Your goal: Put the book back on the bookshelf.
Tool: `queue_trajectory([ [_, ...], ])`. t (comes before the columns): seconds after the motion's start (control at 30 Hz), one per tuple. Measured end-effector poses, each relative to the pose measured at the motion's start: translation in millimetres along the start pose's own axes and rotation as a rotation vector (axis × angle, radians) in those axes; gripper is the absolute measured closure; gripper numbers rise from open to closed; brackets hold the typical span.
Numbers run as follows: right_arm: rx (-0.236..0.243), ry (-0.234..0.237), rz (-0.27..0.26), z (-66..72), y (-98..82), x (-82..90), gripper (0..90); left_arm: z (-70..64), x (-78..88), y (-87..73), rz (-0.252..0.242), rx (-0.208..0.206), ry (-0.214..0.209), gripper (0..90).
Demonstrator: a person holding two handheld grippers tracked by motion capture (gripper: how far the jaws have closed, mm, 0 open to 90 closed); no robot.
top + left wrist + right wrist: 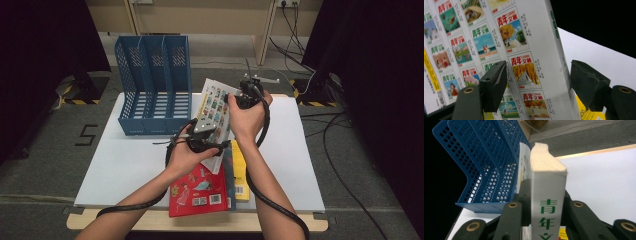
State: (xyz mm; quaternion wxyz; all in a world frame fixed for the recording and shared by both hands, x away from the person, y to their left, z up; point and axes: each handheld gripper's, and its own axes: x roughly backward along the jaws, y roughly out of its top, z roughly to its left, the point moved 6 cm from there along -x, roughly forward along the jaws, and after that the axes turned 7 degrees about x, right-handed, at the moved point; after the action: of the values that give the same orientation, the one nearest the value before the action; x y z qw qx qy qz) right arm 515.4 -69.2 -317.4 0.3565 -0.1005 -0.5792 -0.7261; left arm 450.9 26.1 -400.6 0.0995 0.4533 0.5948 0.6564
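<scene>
- The white book (216,107) is held raised over the table (295,150), near the blue file rack (155,85), its long axis tilted up and away.
- Its spine is pinched by the right gripper (546,202).
- The left gripper (536,82) is spread around its lower edge, the pads apart from it.

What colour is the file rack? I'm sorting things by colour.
Blue, with perforated walls: the file rack shows best in the high view.
</scene>
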Motion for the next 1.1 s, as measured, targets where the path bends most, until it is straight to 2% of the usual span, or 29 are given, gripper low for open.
queue_trajectory([
  [0.17,-0.004,0.004,-0.006,1.3,-0.1,4.3,74.0,1.7,0.7,-0.9,0.001,0.005,0.009,30.4],
  [0.23,-0.001,-0.003,-0.010,2.3,-0.3,4.1,73.9,0.8,0.9,0.4,-0.002,-0.007,0.021,30.6],
  [0.27,-0.007,0.000,-0.011,3.1,-0.1,3.9,73.9,0.7,0.8,2.0,-0.008,-0.022,0.037,30.4],
  [0.47,-0.004,-0.003,-0.024,10.8,1.2,2.9,73.8,-1.1,-4.7,13.0,-0.039,-0.038,0.114,27.2],
  [0.53,-0.003,-0.002,-0.027,11.2,1.5,3.0,73.7,-1.3,-5.7,13.9,-0.044,-0.043,0.126,26.7],
  [0.57,-0.010,-0.003,-0.030,13.1,1.7,3.2,73.7,-1.2,-7.4,14.4,-0.043,-0.063,0.153,25.7],
  [0.67,-0.006,-0.003,-0.030,14.1,1.7,3.1,73.5,-0.9,-8.6,13.6,-0.032,-0.080,0.175,24.2],
  [0.73,-0.005,0.001,-0.032,15.3,1.8,3.2,73.4,0.3,-10.6,13.2,-0.027,-0.101,0.208,23.7],
  [0.77,-0.006,0.006,-0.033,17.2,1.9,3.5,73.2,1.2,-12.2,12.7,-0.024,-0.089,0.218,22.9],
  [0.87,0.003,0.008,-0.036,18.6,2.0,3.5,73.0,1.6,-12.2,12.9,-0.017,-0.088,0.226,22.8],
  [0.93,0.010,0.009,-0.034,21.3,2.0,4.4,72.7,0.7,-11.7,12.2,-0.004,-0.067,0.231,22.7],
  [1.03,0.013,0.011,-0.037,23.8,2.1,5.6,72.6,2.3,-11.4,13.6,-0.011,-0.057,0.229,22.7],
  [1.07,0.020,0.014,-0.044,26.3,2.0,7.4,72.2,3.9,-10.8,13.3,-0.013,-0.006,0.202,22.5],
  [1.1,0.022,0.015,-0.045,26.9,2.0,8.0,72.2,5.2,-11.2,13.7,-0.021,0.023,0.195,22.5],
])
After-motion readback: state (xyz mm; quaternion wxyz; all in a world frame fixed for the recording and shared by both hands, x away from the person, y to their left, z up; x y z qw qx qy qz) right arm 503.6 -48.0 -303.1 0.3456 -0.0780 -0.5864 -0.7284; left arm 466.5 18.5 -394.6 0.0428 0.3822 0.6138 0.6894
